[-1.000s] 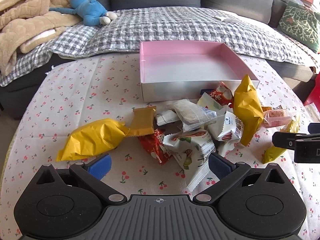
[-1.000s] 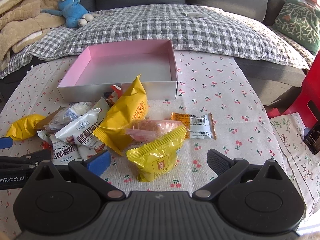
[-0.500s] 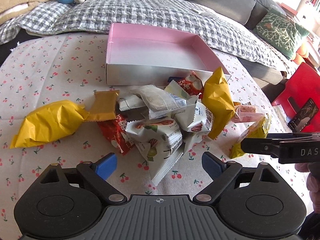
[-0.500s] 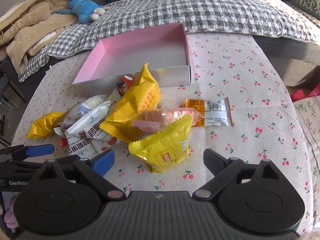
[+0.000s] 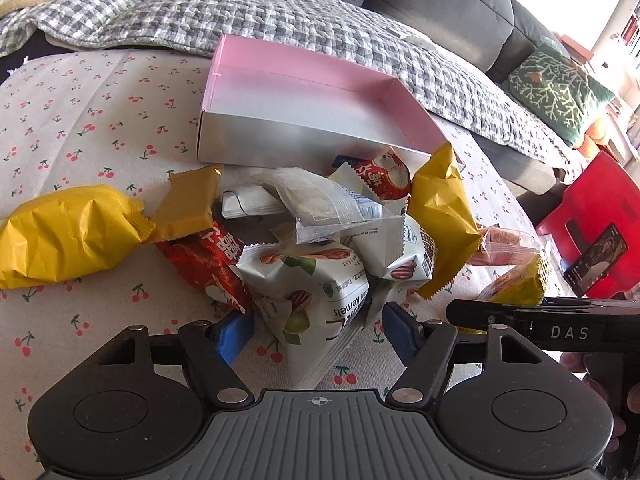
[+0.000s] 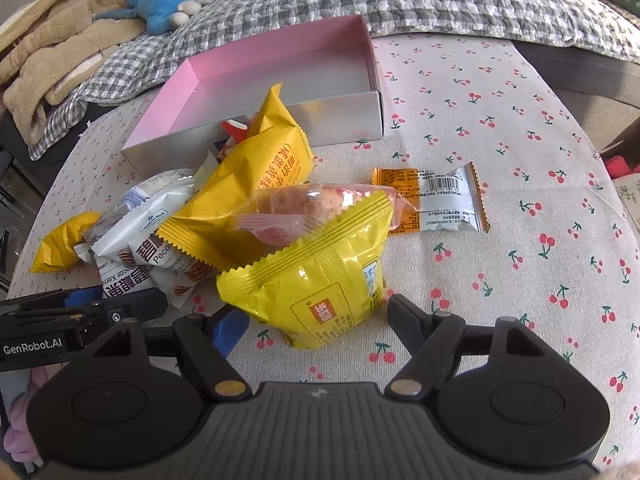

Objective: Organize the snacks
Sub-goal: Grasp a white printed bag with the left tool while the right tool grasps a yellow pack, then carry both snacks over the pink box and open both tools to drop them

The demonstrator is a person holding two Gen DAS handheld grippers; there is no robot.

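Observation:
A heap of snack packets lies on the cherry-print table in front of a pink-lined box (image 5: 296,144) with silver walls, which holds nothing. My left gripper (image 5: 316,332) is down at the heap. Its jaws are closing around a white nut-kernel packet (image 5: 320,292), and the blue pads stand at its sides without clearly pressing. My right gripper (image 6: 316,324) is closing around a bright yellow packet (image 6: 320,280); its fingers flank the packet's edges. The pink box (image 6: 344,120) sits beyond both grippers.
Around the heap lie a big yellow bag (image 5: 60,240), a brown bar (image 5: 188,204), a red packet (image 5: 208,264), a clear cake packet (image 6: 304,208) and an orange-silver packet (image 6: 436,200). A sofa with a checked blanket (image 5: 280,12) and a red stool (image 5: 592,216) border the table.
Both grippers have sunk toward the heap and tilted downward. Their jaws have narrowed, so the white packet and the yellow packet now sit between the fingers.

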